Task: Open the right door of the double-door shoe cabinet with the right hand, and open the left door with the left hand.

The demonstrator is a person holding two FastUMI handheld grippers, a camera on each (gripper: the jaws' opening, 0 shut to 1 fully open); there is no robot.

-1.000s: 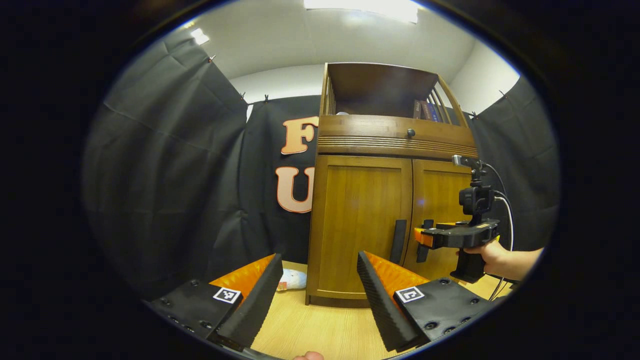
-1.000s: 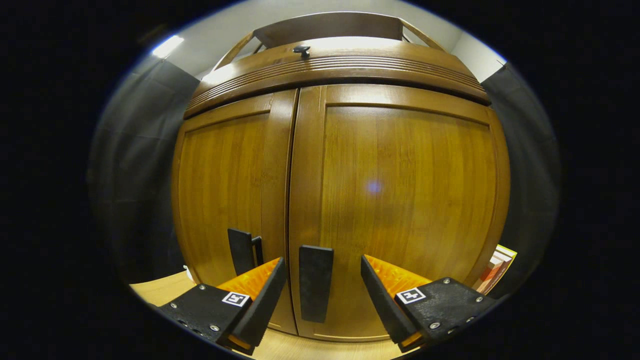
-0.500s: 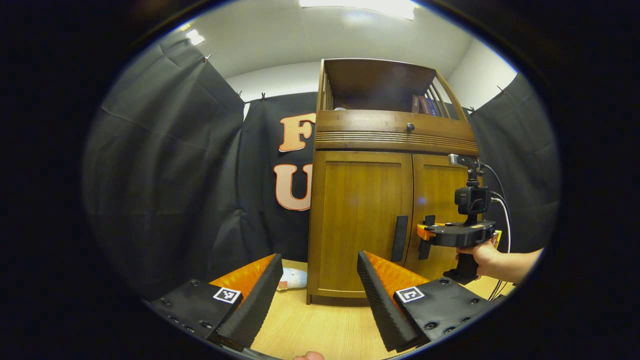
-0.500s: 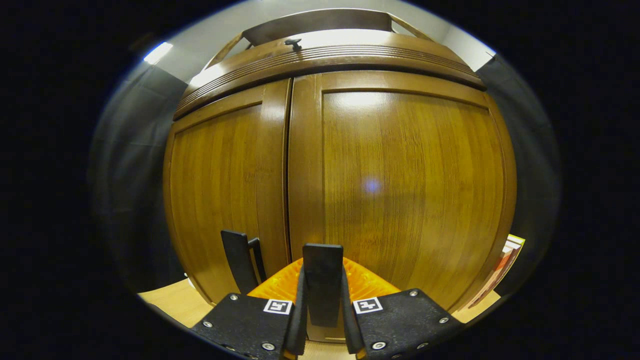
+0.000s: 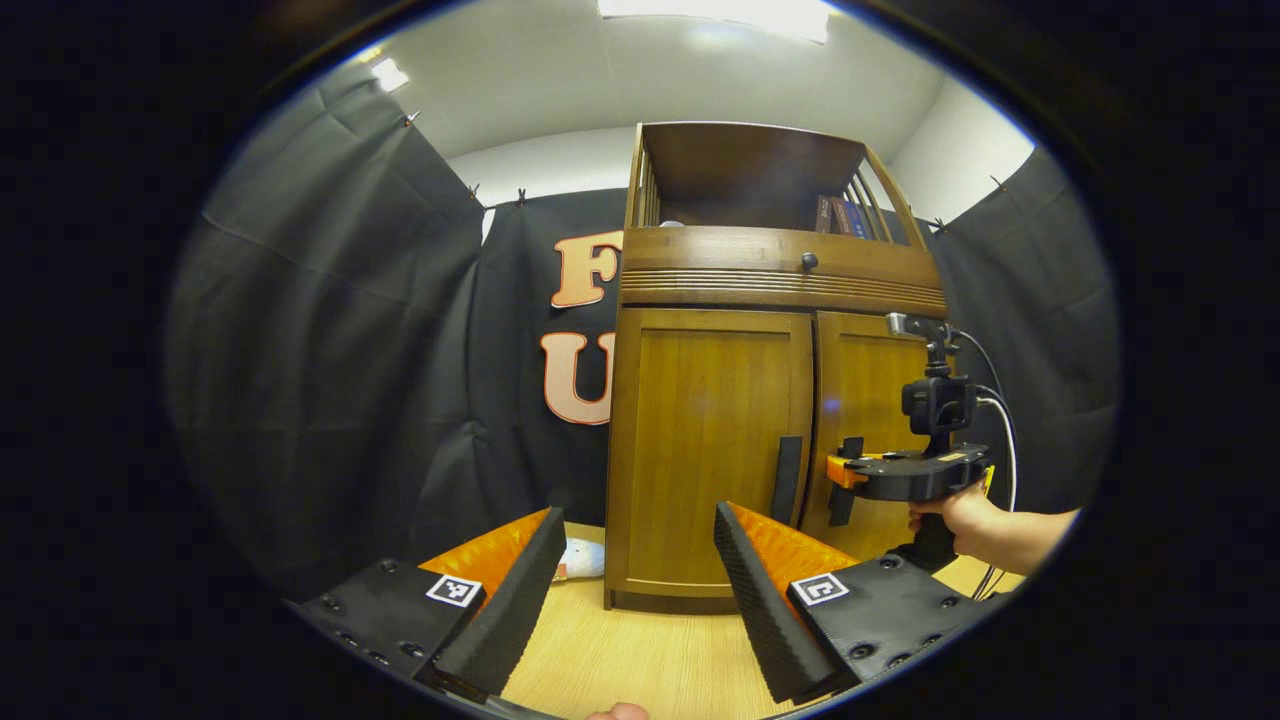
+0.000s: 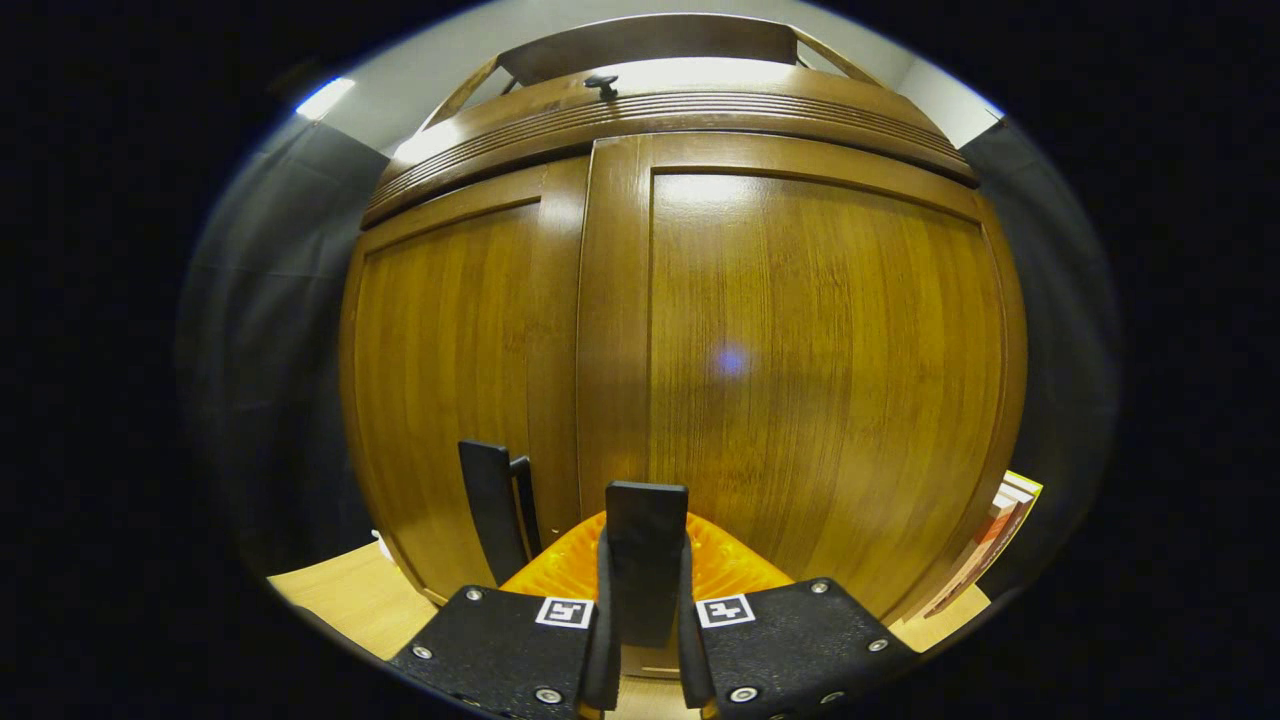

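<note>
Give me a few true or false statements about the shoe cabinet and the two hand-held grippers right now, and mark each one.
1. The right hand-held gripper is closed on the right door's handle. True.
2. The left hand-held gripper is clamped on the left door's handle. False: its fingers are spread open, well short of the cabinet.
3. The left door is swung wide open. False: it sits flush and shut.
4. A small dark knob sits on the drawer front above the doors. True.
5. The top shelf holds nothing. False: books stand at its right end.
</note>
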